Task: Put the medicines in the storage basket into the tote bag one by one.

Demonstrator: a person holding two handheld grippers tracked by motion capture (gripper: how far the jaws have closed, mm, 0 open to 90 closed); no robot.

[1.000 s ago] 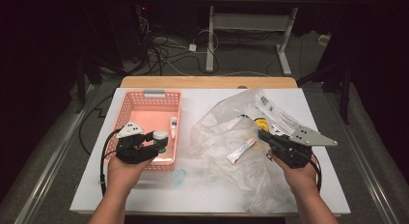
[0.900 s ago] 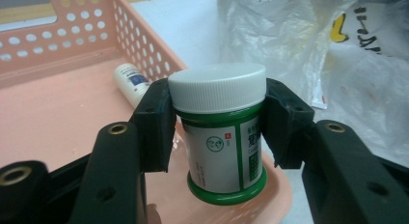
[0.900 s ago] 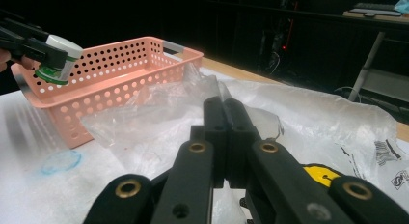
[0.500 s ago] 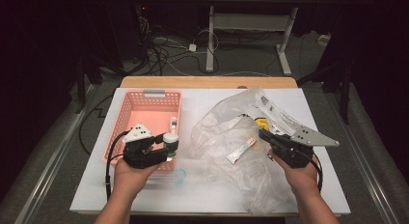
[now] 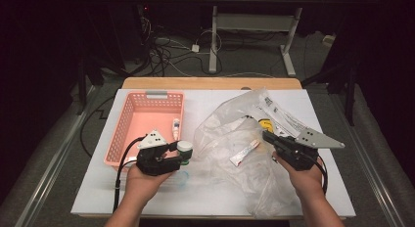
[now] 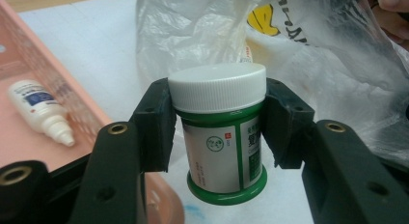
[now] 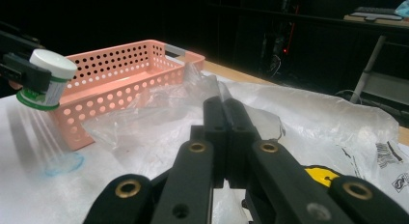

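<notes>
Between left jaws, green jar (image 6: 223, 137) (clamped, lifted)

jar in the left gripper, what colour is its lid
White, above a green jar; the lid shows best in the left gripper view.

The left tongs (image 5: 182, 153) are gripping a white-capped jar (image 5: 185, 149) beside the pink basket (image 5: 128, 134) on the white desk (image 5: 215, 192). The right tongs (image 5: 268, 137) are resting closed over the clear plastic bag (image 5: 222, 134), near a small tube (image 5: 244, 153).
</notes>
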